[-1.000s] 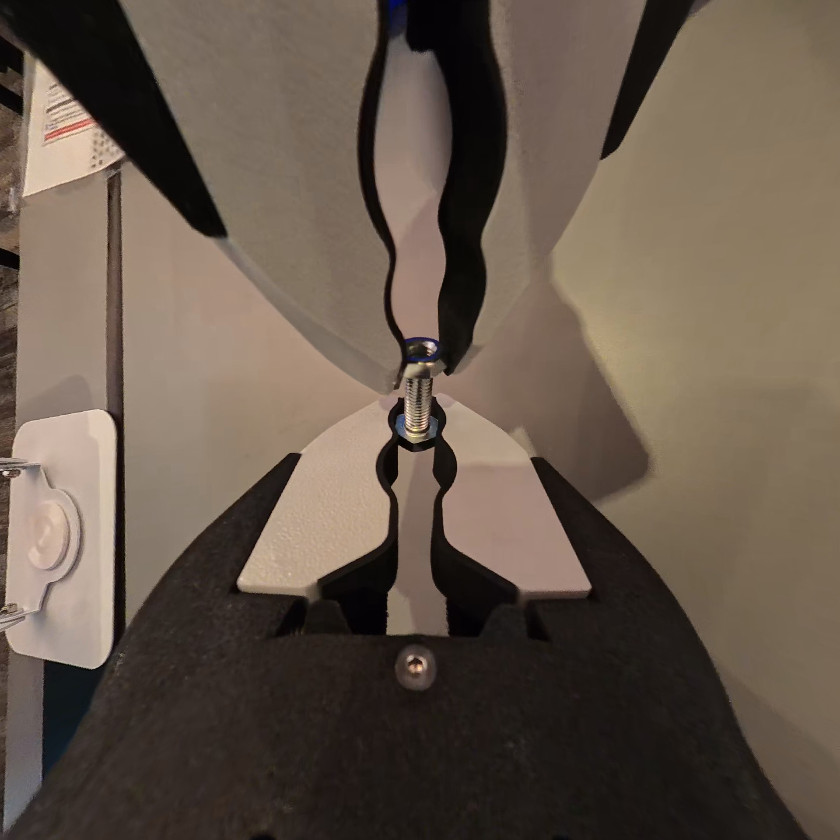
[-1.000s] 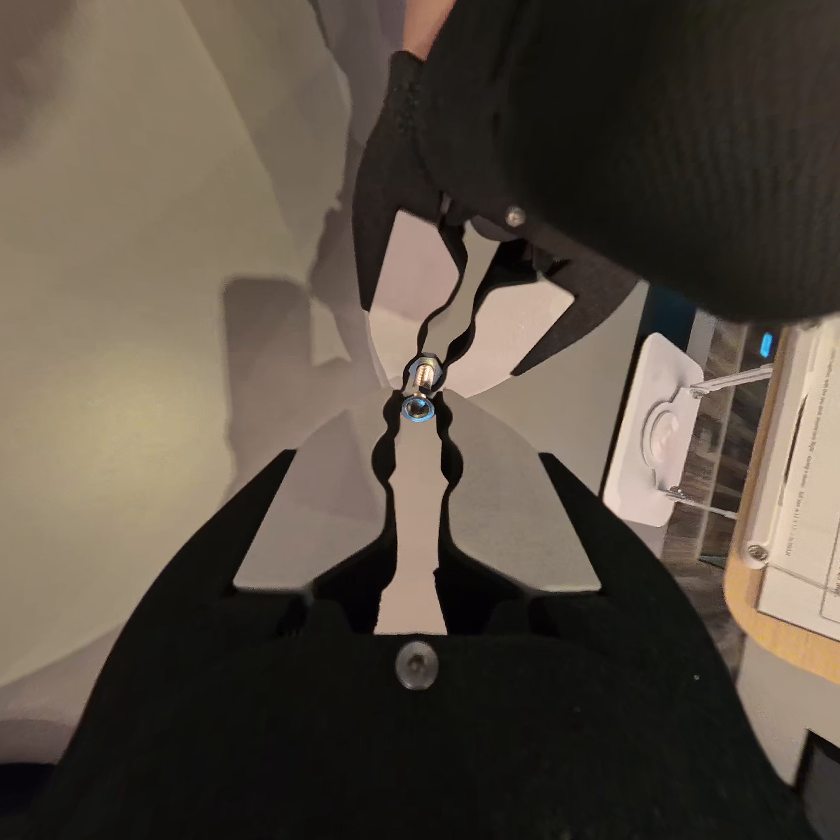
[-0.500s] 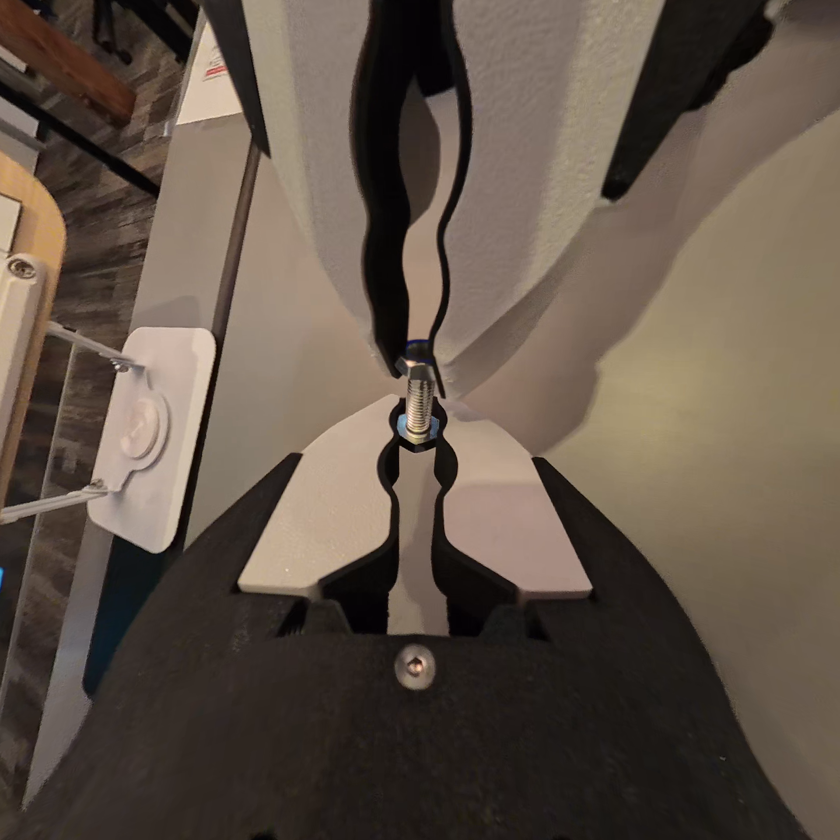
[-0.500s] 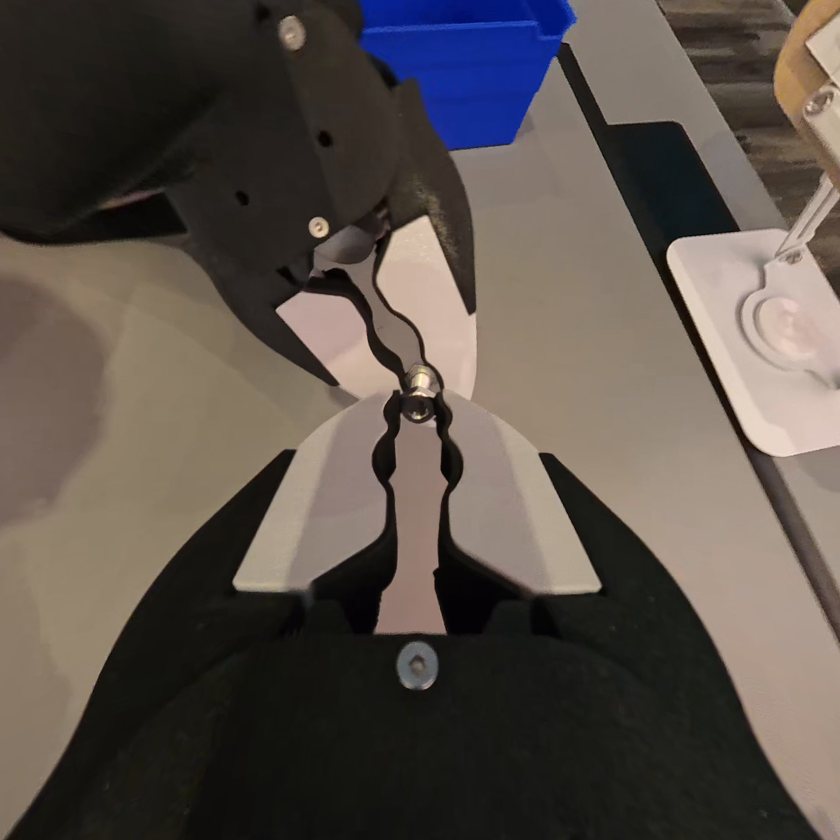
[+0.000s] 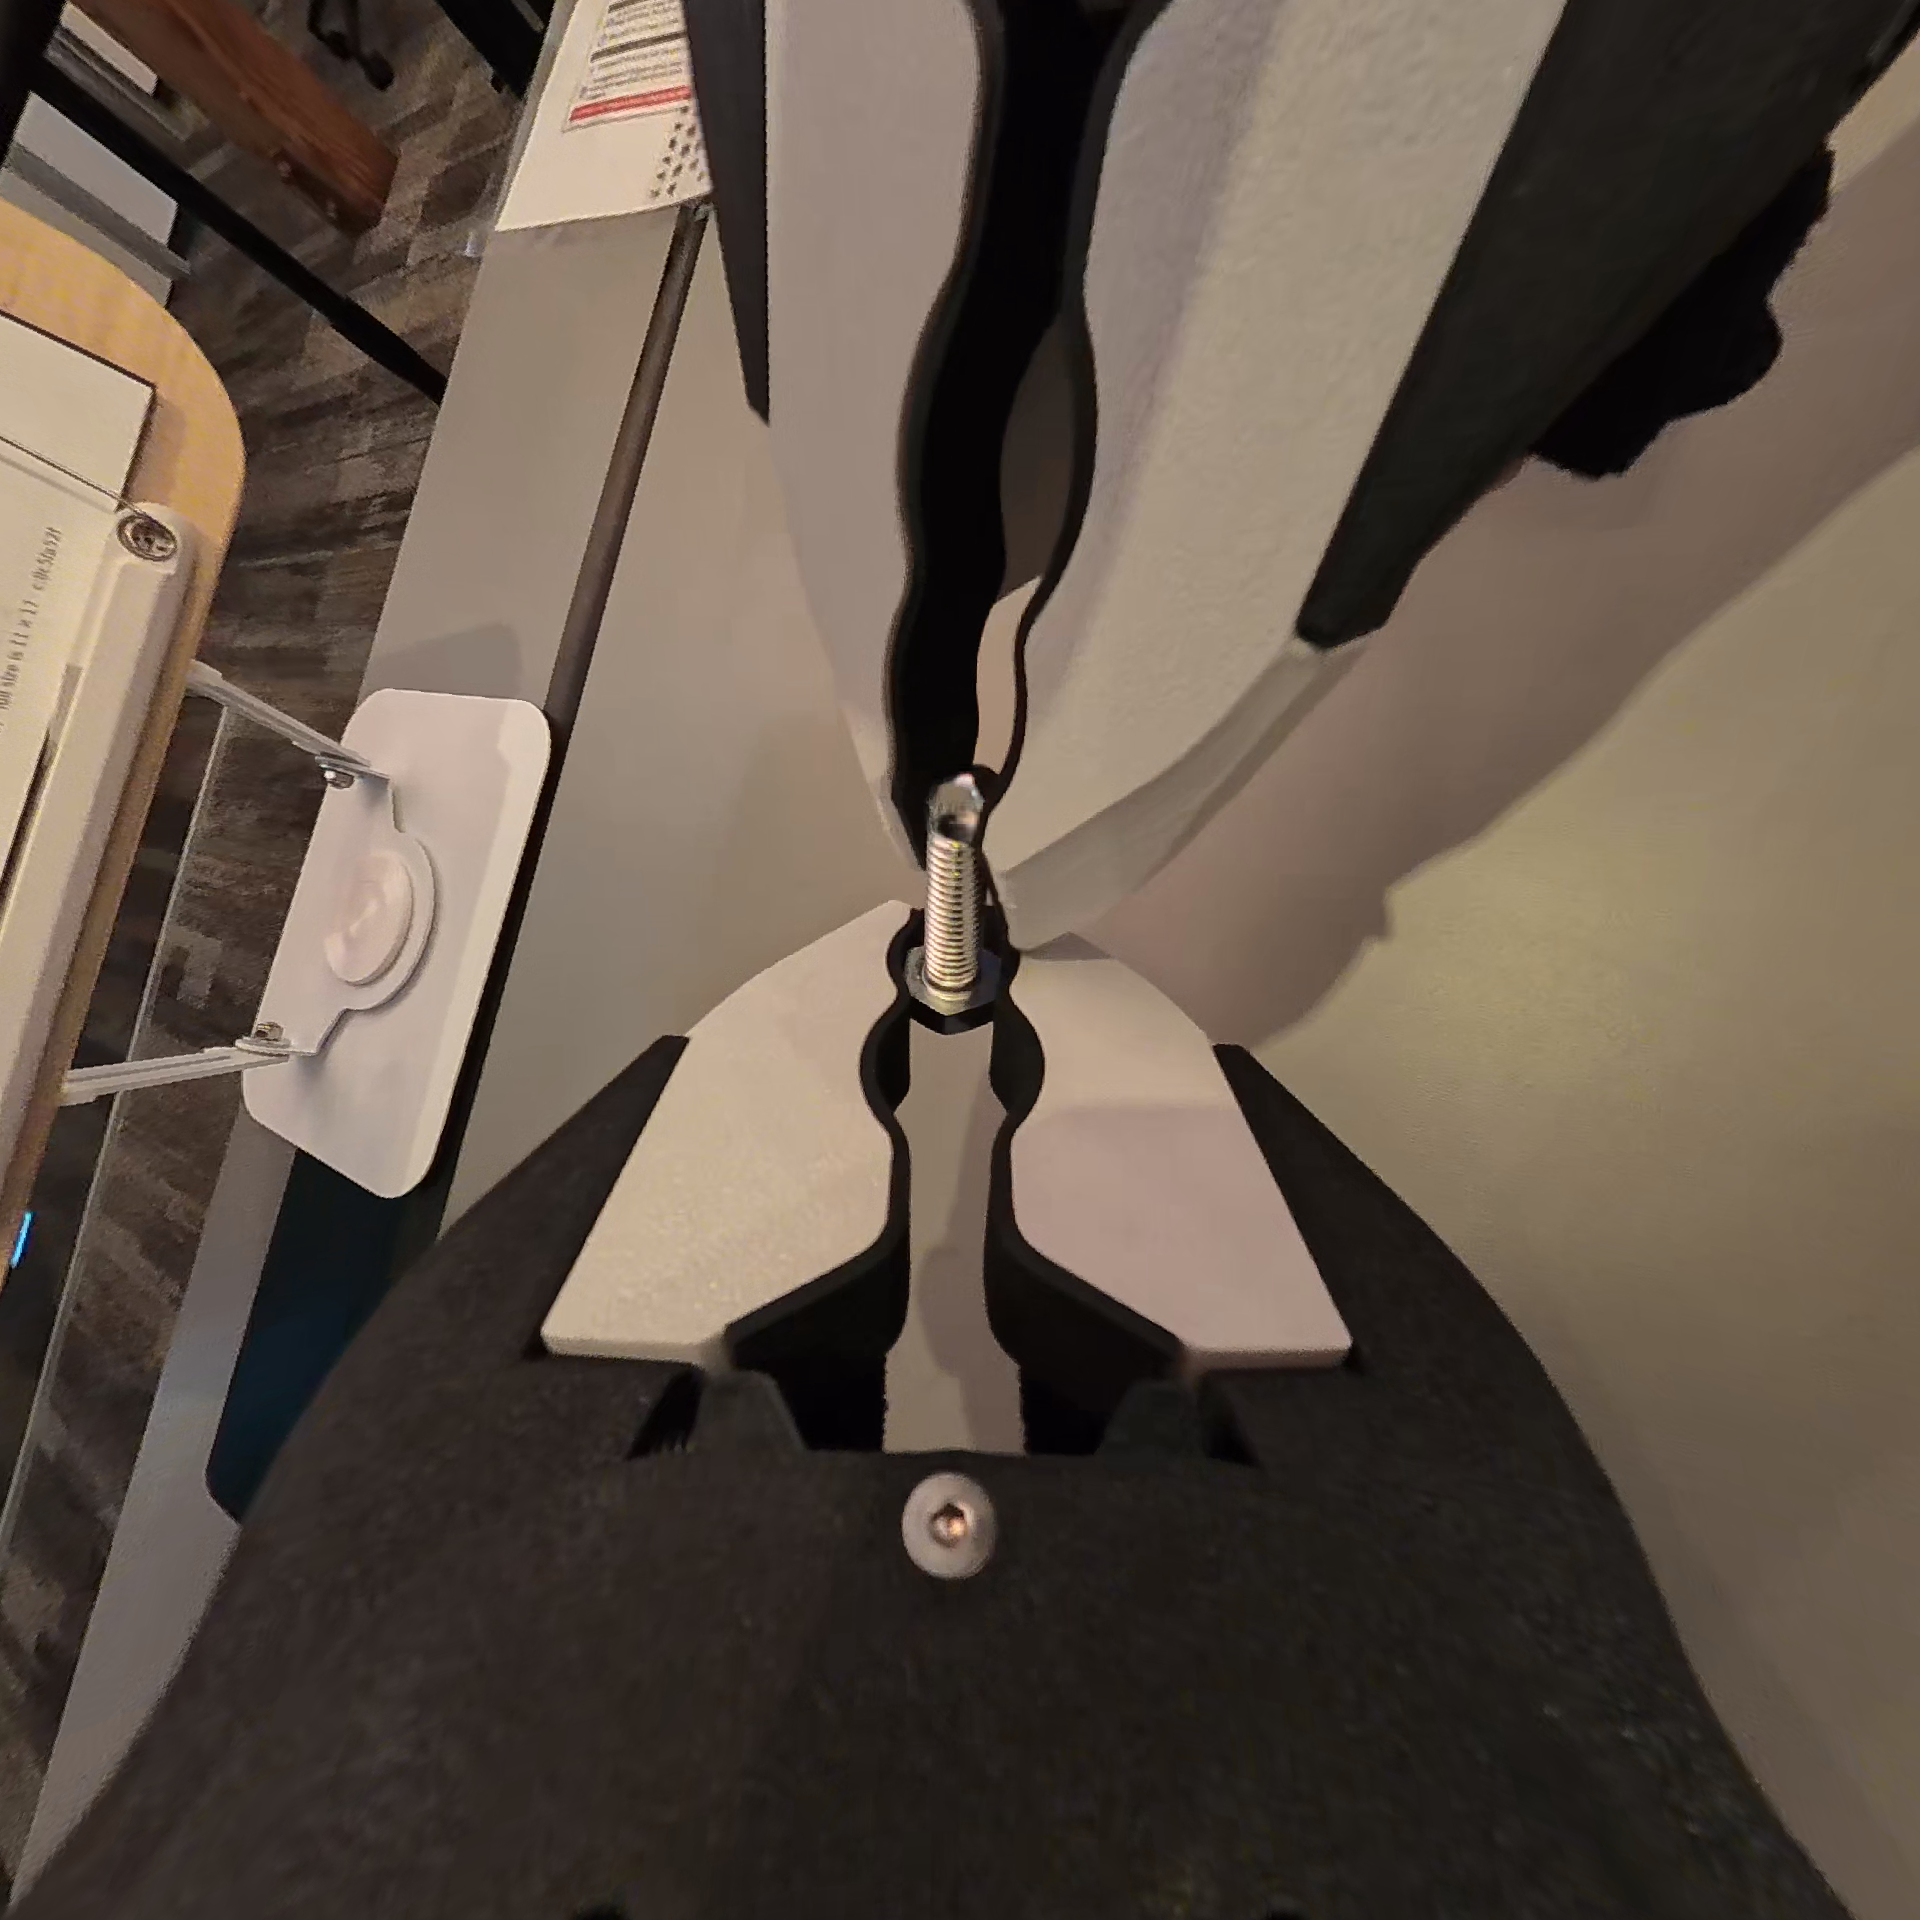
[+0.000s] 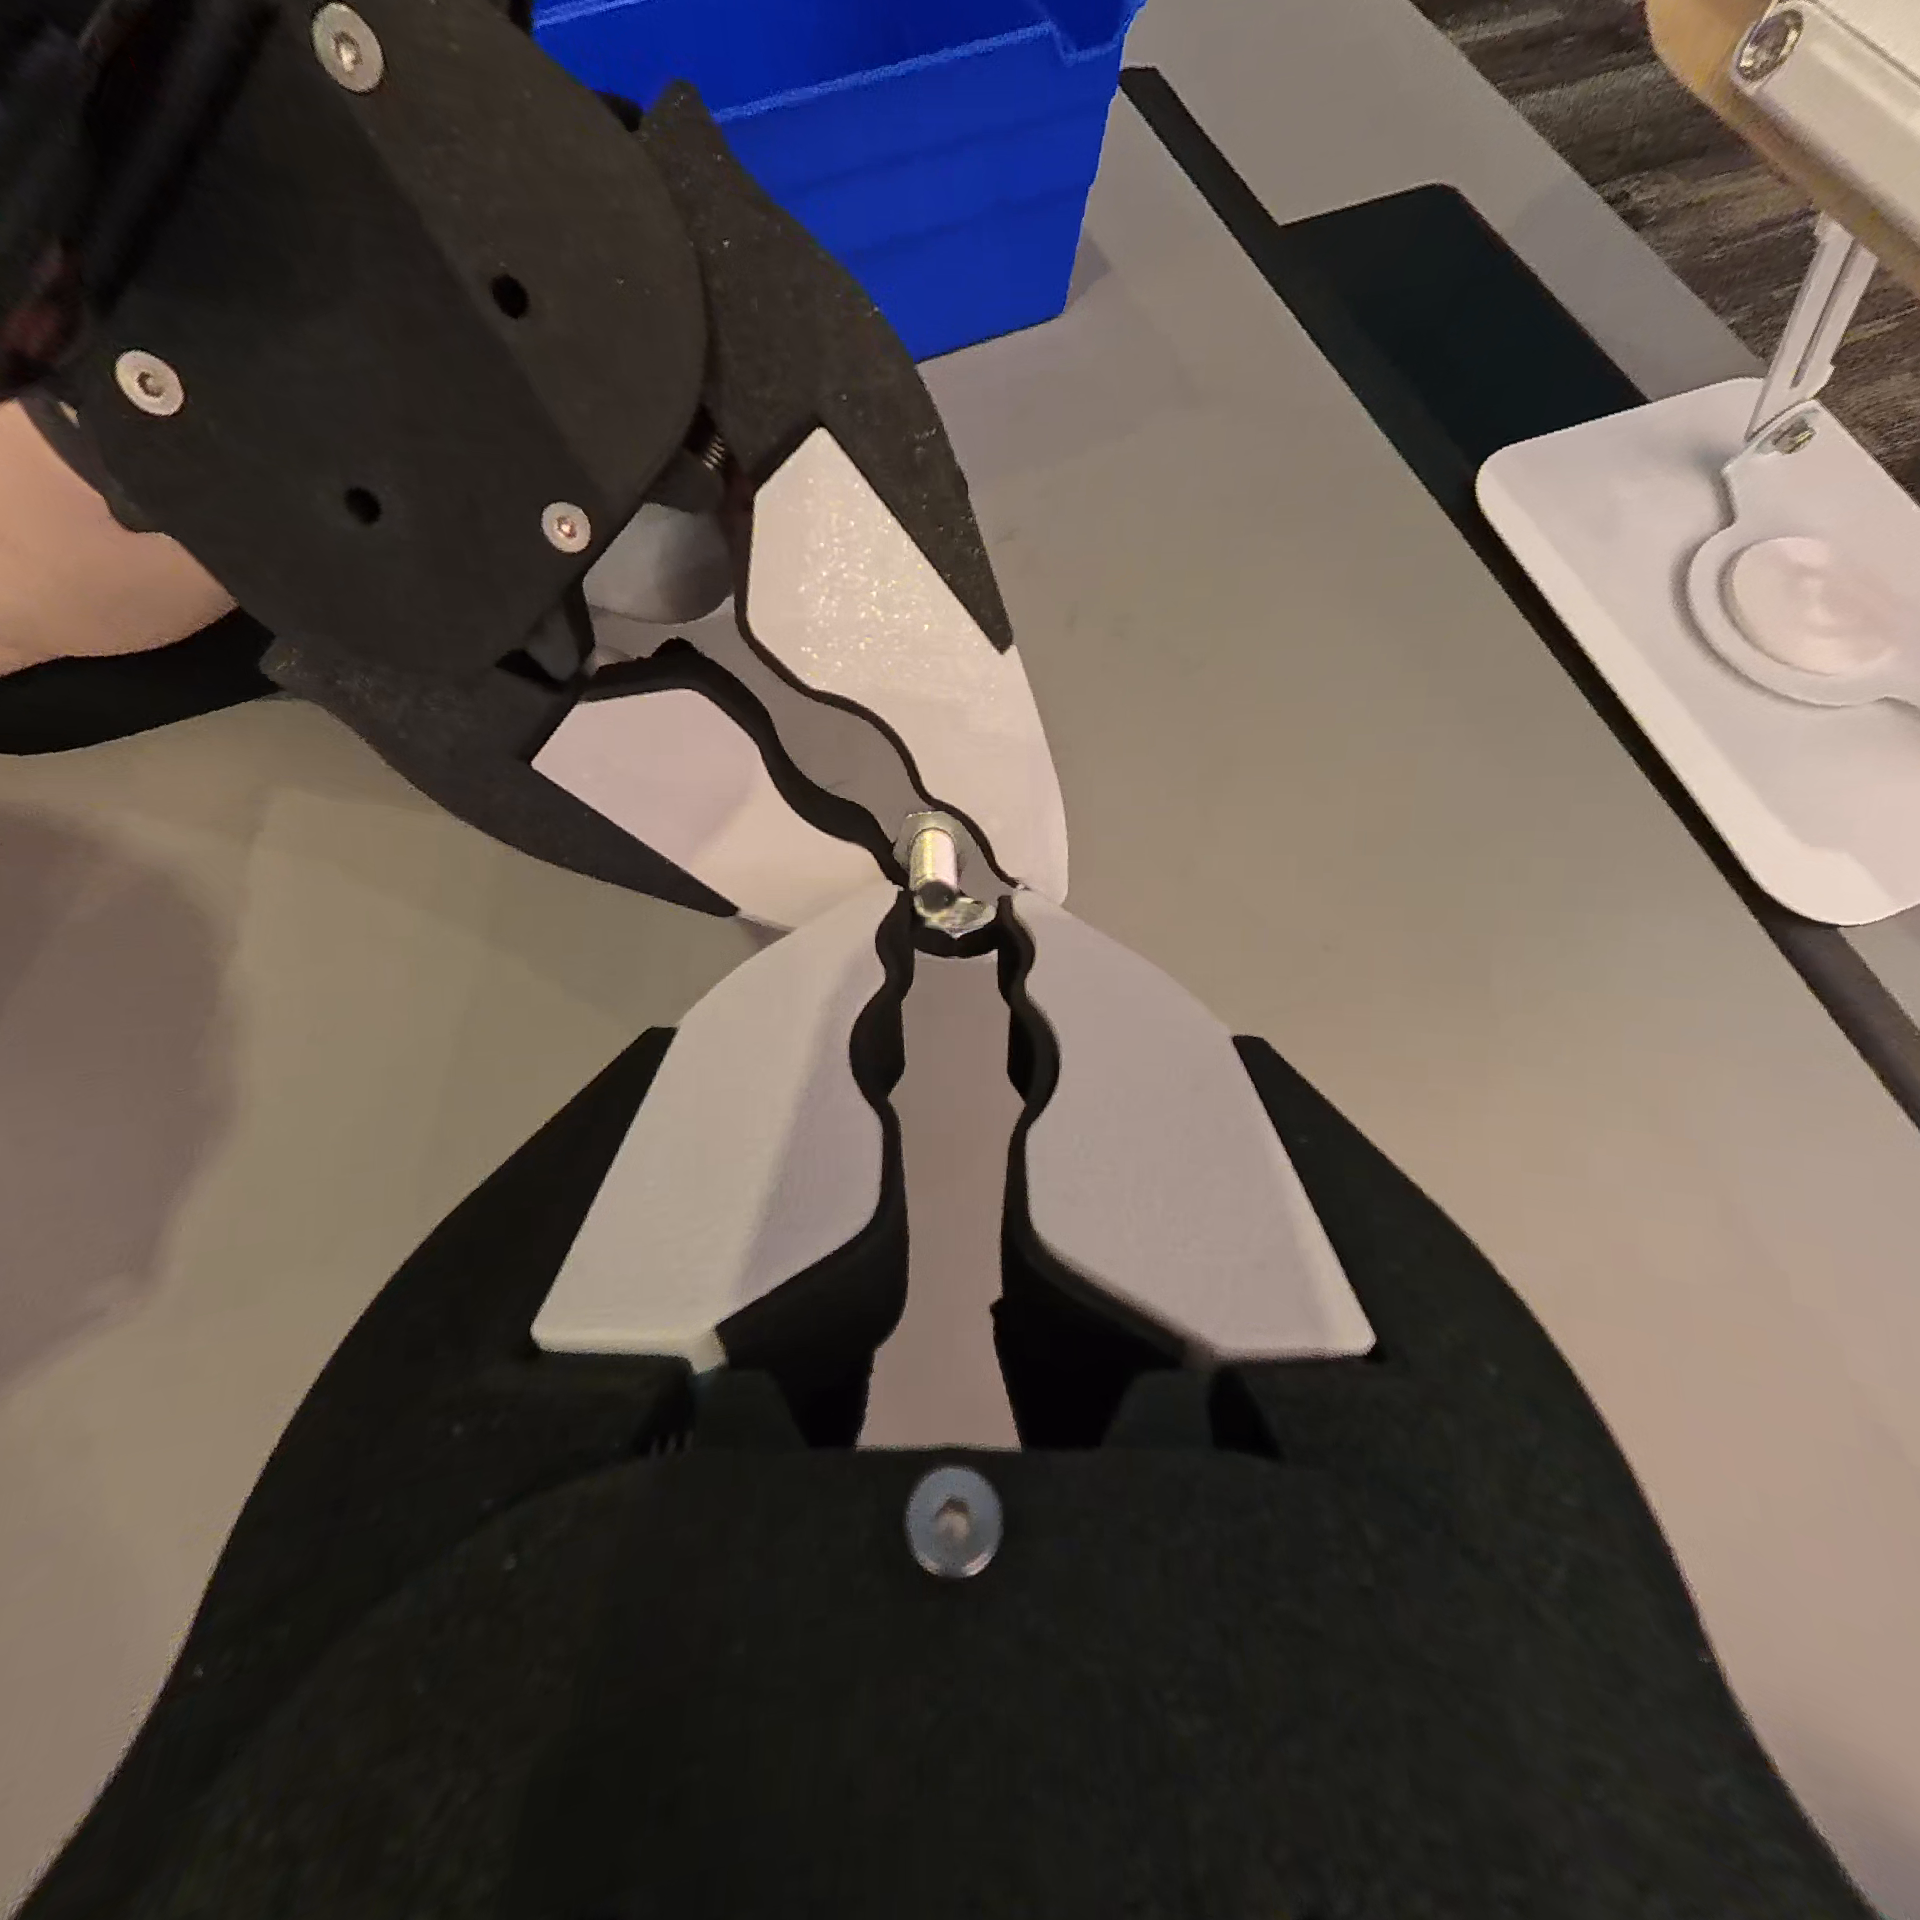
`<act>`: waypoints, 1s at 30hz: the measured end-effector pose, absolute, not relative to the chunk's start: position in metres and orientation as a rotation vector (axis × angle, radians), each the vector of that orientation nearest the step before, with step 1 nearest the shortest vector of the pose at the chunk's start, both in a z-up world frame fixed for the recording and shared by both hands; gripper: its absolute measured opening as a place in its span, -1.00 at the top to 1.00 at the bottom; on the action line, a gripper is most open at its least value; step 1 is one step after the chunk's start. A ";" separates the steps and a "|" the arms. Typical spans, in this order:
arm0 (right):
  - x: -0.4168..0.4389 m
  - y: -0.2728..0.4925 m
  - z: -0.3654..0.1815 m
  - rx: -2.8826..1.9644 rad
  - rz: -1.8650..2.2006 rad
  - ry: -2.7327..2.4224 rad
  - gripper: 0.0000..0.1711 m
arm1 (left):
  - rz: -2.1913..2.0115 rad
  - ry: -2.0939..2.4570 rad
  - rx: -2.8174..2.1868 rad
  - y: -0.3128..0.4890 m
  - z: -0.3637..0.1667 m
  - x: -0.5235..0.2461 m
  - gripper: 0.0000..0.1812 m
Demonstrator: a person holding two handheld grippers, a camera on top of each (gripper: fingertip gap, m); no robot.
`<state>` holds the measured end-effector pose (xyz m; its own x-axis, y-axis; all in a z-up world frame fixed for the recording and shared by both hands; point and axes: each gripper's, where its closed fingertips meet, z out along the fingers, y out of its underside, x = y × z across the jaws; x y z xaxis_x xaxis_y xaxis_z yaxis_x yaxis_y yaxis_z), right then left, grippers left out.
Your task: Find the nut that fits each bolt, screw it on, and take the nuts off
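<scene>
A silver bolt (image 5: pixel 951 904) is held between my two grippers above the grey table (image 5: pixel 1558 1143). My left gripper (image 5: pixel 948 971) is shut on the bolt's hex head (image 5: pixel 948 992), and the threaded shaft points away from it. My right gripper (image 5: pixel 951 821) comes in from above and is shut on a small nut (image 5: pixel 961 802) at the shaft's tip. In the right wrist view my right gripper (image 6: pixel 954 916) pinches the nut (image 6: pixel 956 916) at the bolt's end (image 6: pixel 932 860). The left gripper (image 6: pixel 923 840) reaches in from the upper left. How far the nut is threaded on is hidden.
A blue bin (image 6: pixel 904 156) stands on the table behind the left gripper. A white stand base (image 5: pixel 384 935) sits at the table's edge and also shows in the right wrist view (image 6: pixel 1714 644). A printed sheet (image 5: pixel 613 114) lies at the far edge. A wooden round table (image 5: pixel 197 436) is beyond. The tips of both grippers are at nearly the same place.
Both grippers have swung round together with the bolt, so the bin and stand base came into view. The nut, first tilted with its hole showing, now sits edge-on at the tip.
</scene>
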<state>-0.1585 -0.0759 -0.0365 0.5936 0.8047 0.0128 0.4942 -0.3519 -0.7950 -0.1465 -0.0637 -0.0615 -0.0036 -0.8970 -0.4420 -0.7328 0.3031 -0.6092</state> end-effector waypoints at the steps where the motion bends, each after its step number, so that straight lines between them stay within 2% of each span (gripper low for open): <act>1: -0.158 -0.076 -0.036 -2.020 0.492 -1.032 0.83 | -0.253 1.777 -1.472 -0.063 -0.062 -0.148 0.90; 6: -0.148 -0.075 -0.035 -1.974 0.472 -1.128 0.83 | -0.119 1.771 -1.475 -0.045 -0.063 -0.159 0.89; 11: -0.121 -0.081 -0.109 -2.270 0.461 -1.310 0.83 | -0.317 1.688 -1.533 -0.044 -0.047 -0.162 0.89; 15: -0.120 -0.087 -0.137 -2.349 0.529 -1.382 0.83 | -0.493 1.633 -1.503 -0.053 -0.026 -0.160 0.90; 21: -0.145 -0.097 -0.146 -2.050 0.723 -1.574 0.83 | -0.946 1.460 -1.404 -0.070 0.024 -0.159 0.90; 30: -0.137 -0.098 -0.156 -1.964 0.712 -1.648 0.82 | -0.953 1.465 -1.385 -0.071 0.035 -0.167 0.90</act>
<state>-0.1366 -0.0978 -0.1559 0.1413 0.9862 -0.0860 0.7388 -0.1629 -0.6540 -0.1671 -0.0713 0.0351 0.0096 -0.9958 -0.0914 -0.3200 0.0836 -0.9437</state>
